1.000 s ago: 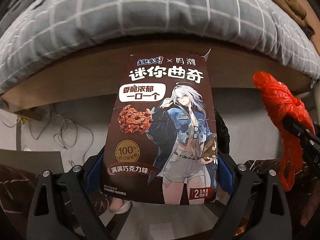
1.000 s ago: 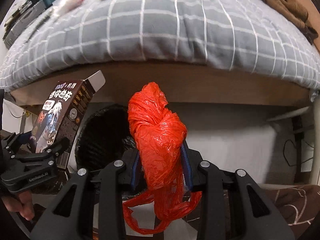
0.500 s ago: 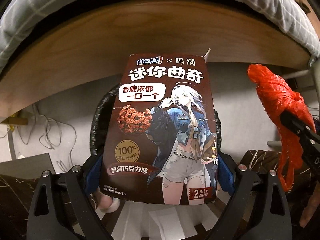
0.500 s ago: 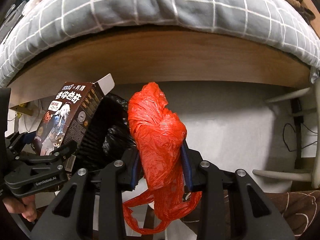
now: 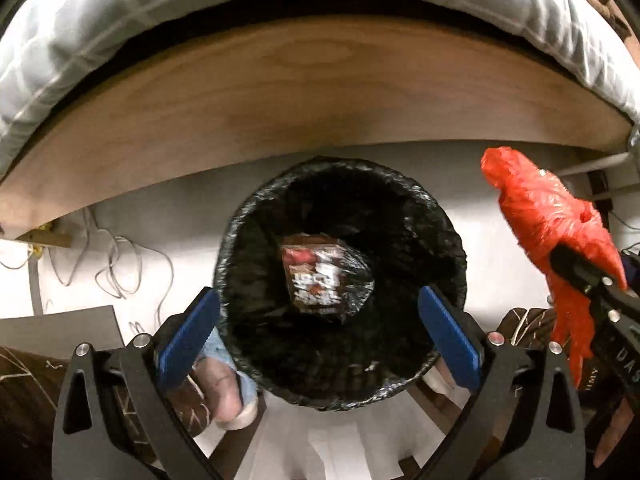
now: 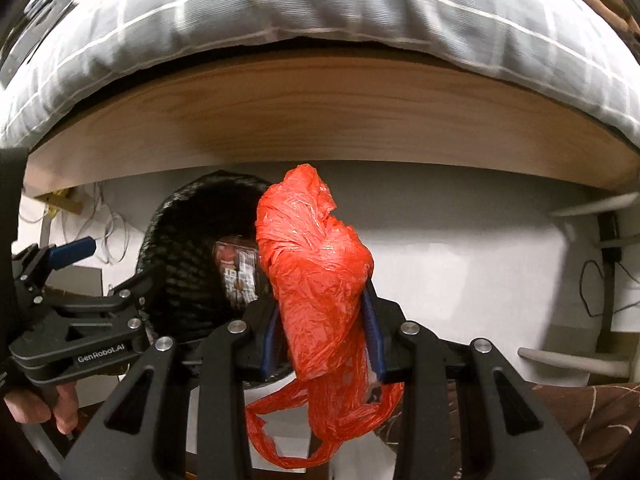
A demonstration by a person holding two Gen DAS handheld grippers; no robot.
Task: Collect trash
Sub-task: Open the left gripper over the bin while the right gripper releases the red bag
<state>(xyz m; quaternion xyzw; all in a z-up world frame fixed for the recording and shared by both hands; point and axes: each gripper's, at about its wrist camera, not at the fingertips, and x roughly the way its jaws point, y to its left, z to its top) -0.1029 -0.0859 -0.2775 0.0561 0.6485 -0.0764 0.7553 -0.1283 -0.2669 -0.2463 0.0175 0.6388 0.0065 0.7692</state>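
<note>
Trash is going in piece by piece: the box (image 5: 320,276) is lying inside the bin (image 5: 248,224), below the left gripper (image 5: 320,328), whose jaws have just been opening and are gaping empty. The right gripper (image 6: 322,336) is clamping the red bag (image 6: 316,280), not yet binned.

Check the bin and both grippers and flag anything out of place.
Nothing is amiss. The cookie box lies tilted inside the bin. The left gripper, whose fingers just opened, hangs empty above it. The right gripper grips the red bag, not yet binned.
</note>
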